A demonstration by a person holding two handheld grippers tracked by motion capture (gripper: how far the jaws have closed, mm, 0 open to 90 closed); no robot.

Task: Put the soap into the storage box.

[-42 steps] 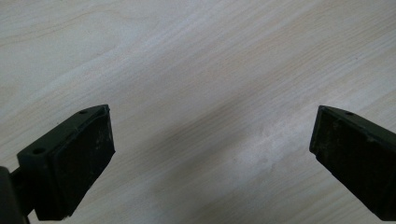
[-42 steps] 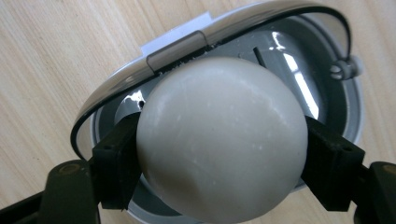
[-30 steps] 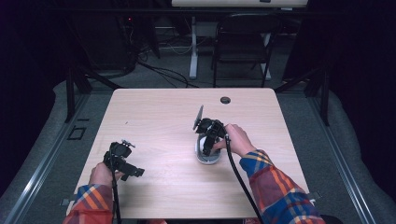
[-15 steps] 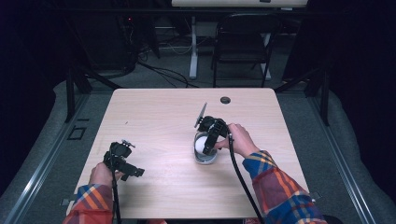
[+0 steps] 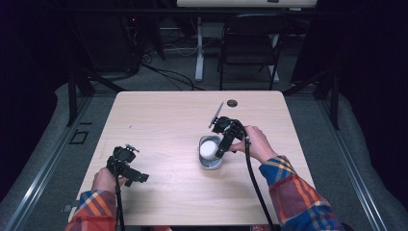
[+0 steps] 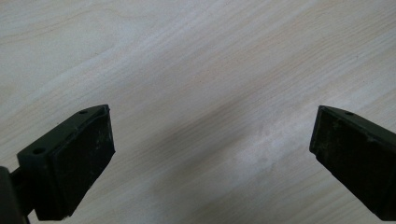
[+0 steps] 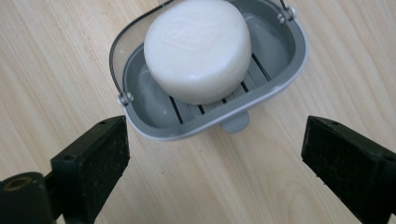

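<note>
A round white soap bar (image 7: pixel 198 49) lies in a grey slotted soap dish (image 7: pixel 280 84) whose clear lid (image 7: pixel 116 56) is swung back on its hinge. The dish (image 5: pixel 210 163) stands right of the table's middle with the soap (image 5: pixel 209 147) on top. My right gripper (image 7: pixel 215 163) hovers just above the dish's near rim. Its jaws have just been opening; nothing is between them and they touch nothing. Over bare wood near the front left, my left gripper (image 6: pixel 210 154) is held wide open and holds nothing; the high view shows it (image 5: pixel 138 177) low above the table.
The light wooden table (image 5: pixel 159 125) has a round cable hole (image 5: pixel 232 103) near its far edge. A dark chair (image 5: pixel 250 48) and desk legs stand beyond the table. Both forearms wear plaid sleeves at the front edge.
My right gripper has risen a little off the dish and drawn back, and its jaws have spread apart, uncovering the soap. The left gripper has stayed where it was.
</note>
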